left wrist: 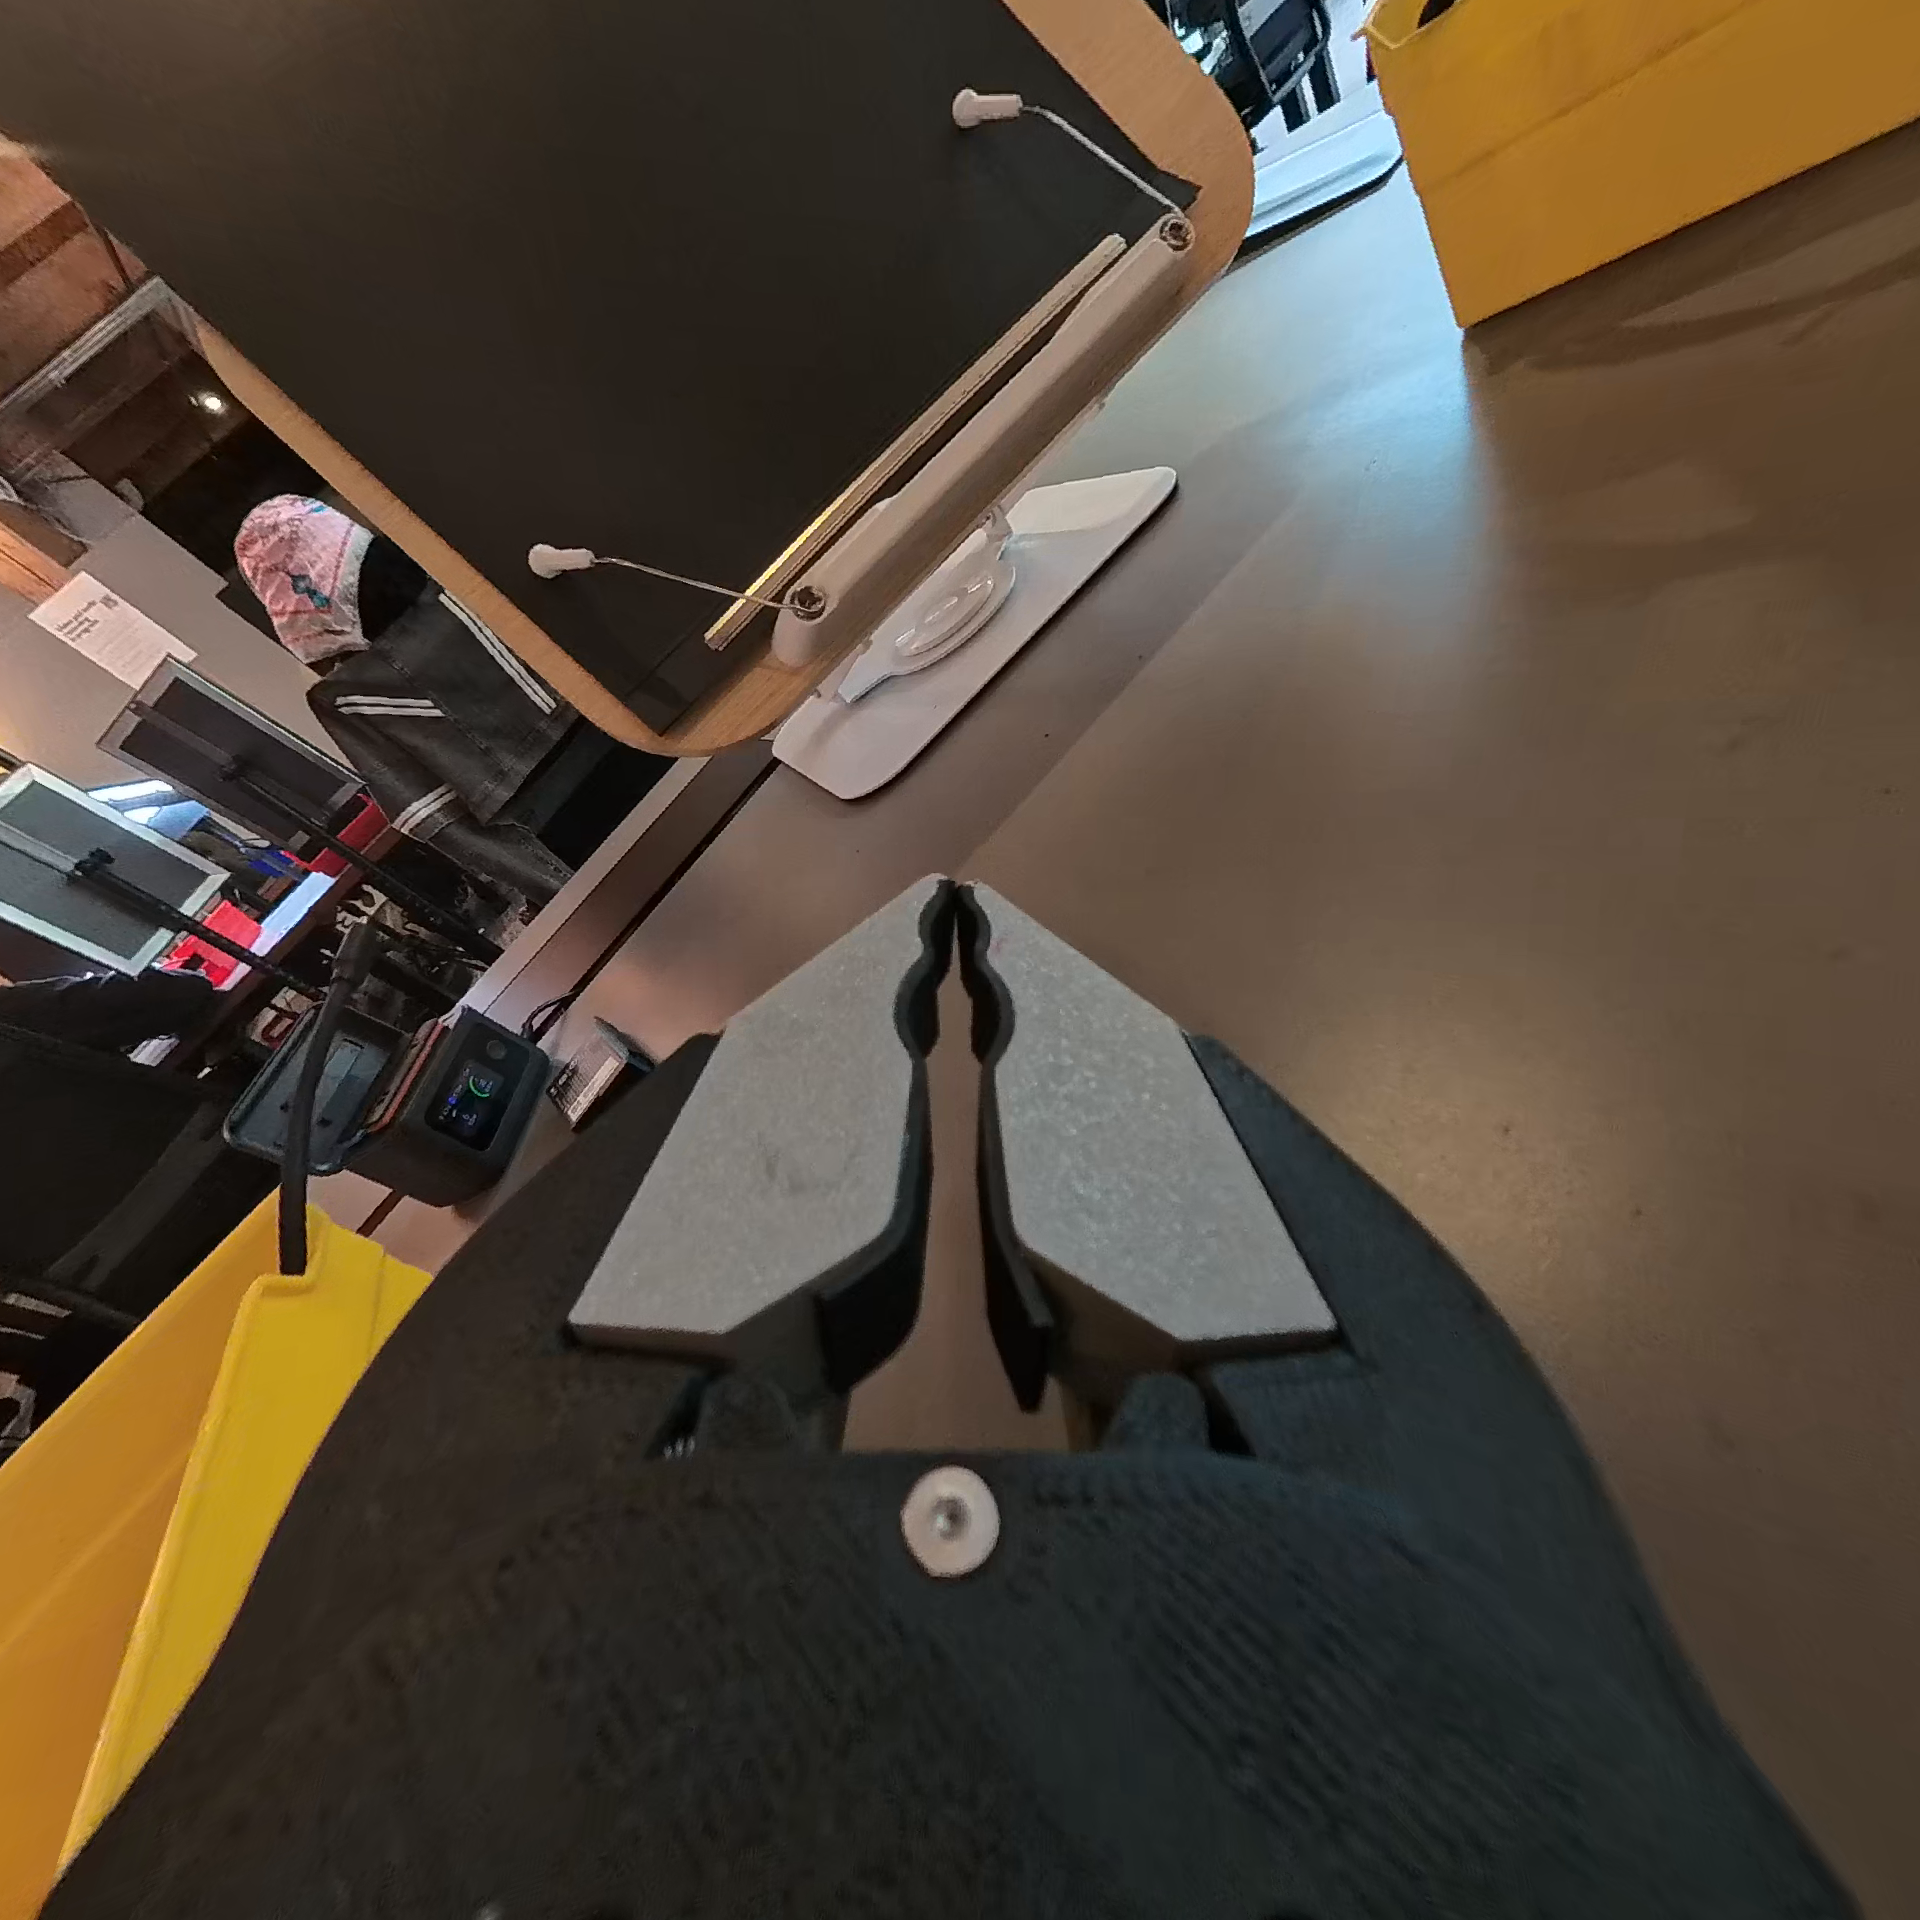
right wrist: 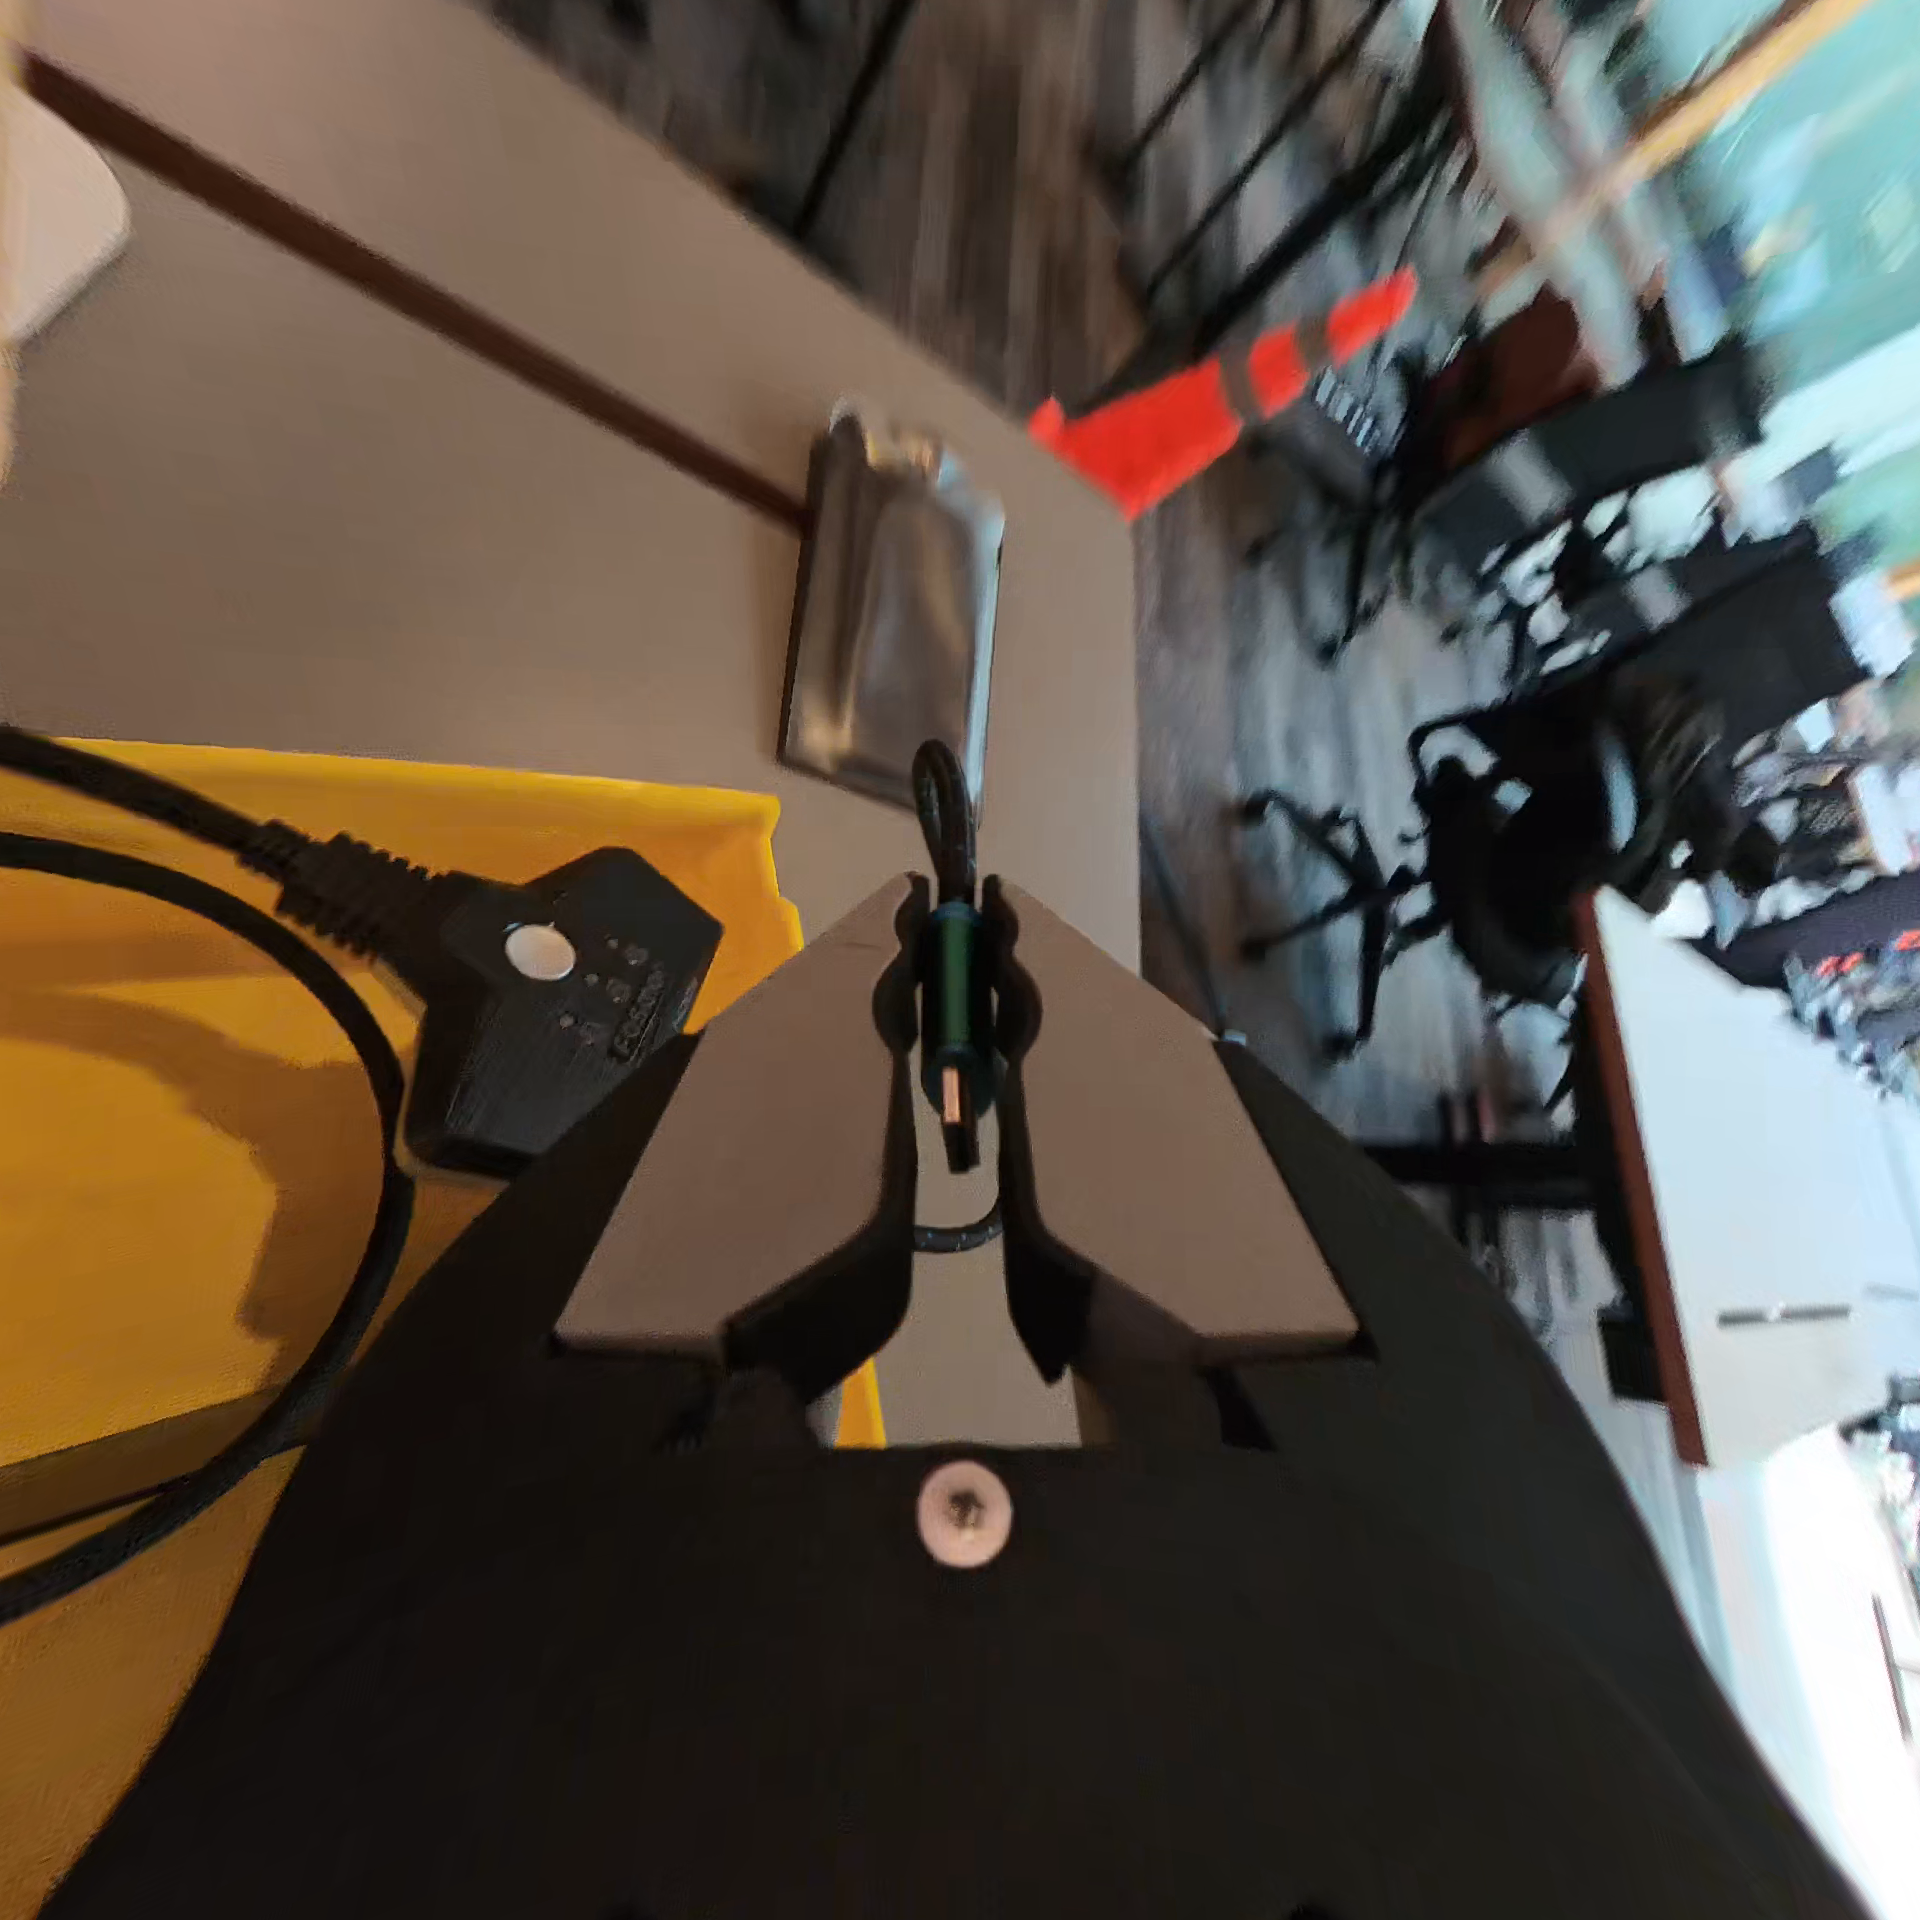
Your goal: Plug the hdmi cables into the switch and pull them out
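Note:
My right gripper [right wrist: 948, 894] is shut on an HDMI cable plug [right wrist: 952, 997] with a green body. Its metal tip points back toward the camera, and its black cord [right wrist: 940, 810] loops out past the fingertips. The black HDMI switch [right wrist: 561, 997], with a white button and a black braided cable [right wrist: 312, 873] attached, lies in a yellow bin [right wrist: 156, 1143] just left of the gripper. My left gripper [left wrist: 956, 894] is shut and empty above the dark table [left wrist: 1455, 935]. No switch or HDMI plug shows in the left wrist view.
A dark board with a wooden rim [left wrist: 727, 312] stands on a white stand [left wrist: 987, 613]. Yellow bins sit at the far right [left wrist: 1662, 156] and near left [left wrist: 208, 1455]. A small black device with a lit screen [left wrist: 473, 1101] sits near the table edge. A silver pouch [right wrist: 894, 613] lies on the table. The left gripper's tips are roughly 50 cm from the right gripper's.

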A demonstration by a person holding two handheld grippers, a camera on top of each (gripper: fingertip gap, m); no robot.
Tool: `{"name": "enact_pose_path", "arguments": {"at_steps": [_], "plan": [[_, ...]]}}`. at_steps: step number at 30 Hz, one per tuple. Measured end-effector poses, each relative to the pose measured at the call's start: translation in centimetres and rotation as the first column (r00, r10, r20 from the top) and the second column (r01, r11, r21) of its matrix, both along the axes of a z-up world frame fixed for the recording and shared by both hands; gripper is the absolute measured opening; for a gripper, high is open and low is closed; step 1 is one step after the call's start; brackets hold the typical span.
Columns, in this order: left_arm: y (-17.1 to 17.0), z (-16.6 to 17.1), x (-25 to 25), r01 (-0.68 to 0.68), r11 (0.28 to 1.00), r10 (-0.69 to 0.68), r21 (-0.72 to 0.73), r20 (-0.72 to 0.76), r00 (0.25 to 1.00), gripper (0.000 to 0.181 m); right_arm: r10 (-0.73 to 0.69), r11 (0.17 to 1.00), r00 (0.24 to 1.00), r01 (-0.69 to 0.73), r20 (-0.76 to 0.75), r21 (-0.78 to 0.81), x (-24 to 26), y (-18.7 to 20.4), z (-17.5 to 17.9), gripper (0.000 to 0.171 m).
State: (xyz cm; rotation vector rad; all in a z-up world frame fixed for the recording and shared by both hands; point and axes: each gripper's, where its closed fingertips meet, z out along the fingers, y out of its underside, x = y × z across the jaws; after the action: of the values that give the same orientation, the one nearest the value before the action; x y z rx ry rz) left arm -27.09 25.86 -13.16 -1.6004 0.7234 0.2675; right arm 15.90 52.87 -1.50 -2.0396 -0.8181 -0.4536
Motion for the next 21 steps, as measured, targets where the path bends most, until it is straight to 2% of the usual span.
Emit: {"name": "enact_pose_path", "arguments": {"at_steps": [3, 5, 7, 9, 12, 15, 21], "plan": [[0.0, 0.0, 0.0, 0.000, 1.000, 0.000, 0.001, -0.004, 1.000, 0.000, 0.180, 0.973, 0.984, -0.176, -0.017, 0.147, -2.4, -2.3, 2.7, 0.007], [0.0, 0.0, 0.0, -0.002, 1.000, 0.002, 0.001, -0.003, 1.000, 0.000, 0.352, 0.923, 0.936, -0.342, -0.024, 0.178, -4.6, -4.6, 3.7, 0.008], [0.0, 0.0, -0.1, -0.005, 1.000, 0.005, 0.002, -0.001, 1.000, 0.000, 0.475, 0.879, 0.879, -0.472, -0.045, 0.072, -6.0, -6.9, 2.7, 0.007], [0.0, 0.0, -0.1, -0.005, 1.000, 0.005, 0.001, -0.001, 1.000, 0.000, 0.556, 0.816, 0.825, -0.565, -0.102, -0.123, -6.7, -9.0, 0.2, 0.007], [0.1, -0.1, 0.0, -0.004, 1.000, 0.004, -0.001, -0.011, 1.000, 0.000, 0.523, 0.765, 0.844, -0.525, -0.118, -0.372, -6.1, -9.5, -3.7, 0.007], [0.1, -0.2, 0.1, -0.002, 1.000, 0.002, 0.000, -0.020, 1.000, 0.000, 0.444, 0.831, 0.895, -0.400, 0.029, -0.388, -5.3, -6.0, -6.4, 0.007], [0.0, -0.1, -0.2, -0.008, 1.000, 0.008, 0.000, -0.007, 1.000, 0.000, 0.392, 0.752, 0.918, -0.356, -0.058, -0.555, -8.5, -4.9, -12.1, 0.010]]}}
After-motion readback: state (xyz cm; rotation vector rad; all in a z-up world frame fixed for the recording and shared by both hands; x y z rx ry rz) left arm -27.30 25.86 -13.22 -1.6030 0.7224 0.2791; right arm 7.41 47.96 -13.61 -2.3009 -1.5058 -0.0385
